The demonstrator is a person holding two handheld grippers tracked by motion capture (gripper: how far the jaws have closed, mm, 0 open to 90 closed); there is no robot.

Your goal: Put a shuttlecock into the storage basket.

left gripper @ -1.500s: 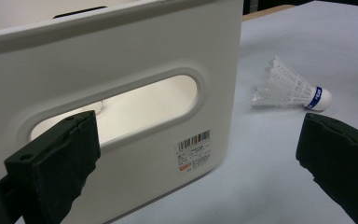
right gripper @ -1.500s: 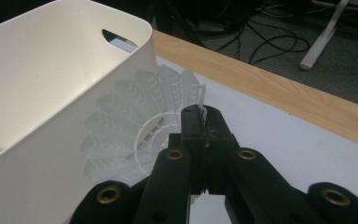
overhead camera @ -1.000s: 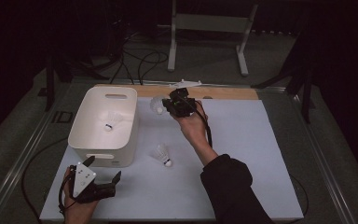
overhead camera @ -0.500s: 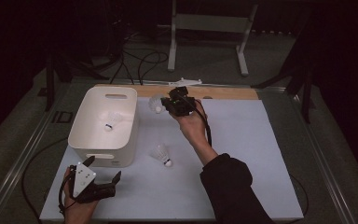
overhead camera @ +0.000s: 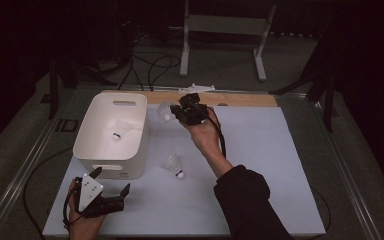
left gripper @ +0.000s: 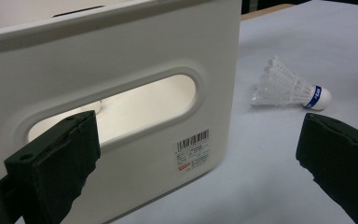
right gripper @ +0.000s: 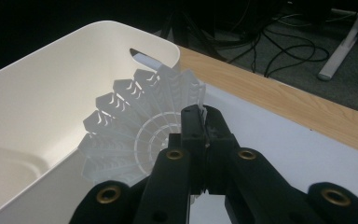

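A white plastic shuttlecock hangs off the table just right of the white bin, with my right gripper shut on its skirt. In the right gripper view the jaws pinch the skirt's rim of that shuttlecock, which is beside the bin's rim. A second shuttlecock lies inside the bin. A third one lies on the white mat, cork end to the right. My left gripper rests open at the near left corner, facing the bin's handle slot.
A wooden strip edges the far side of the white mat. Beyond the table lie cables and a white stand's legs. The person's dark sleeve crosses the mat's near middle.
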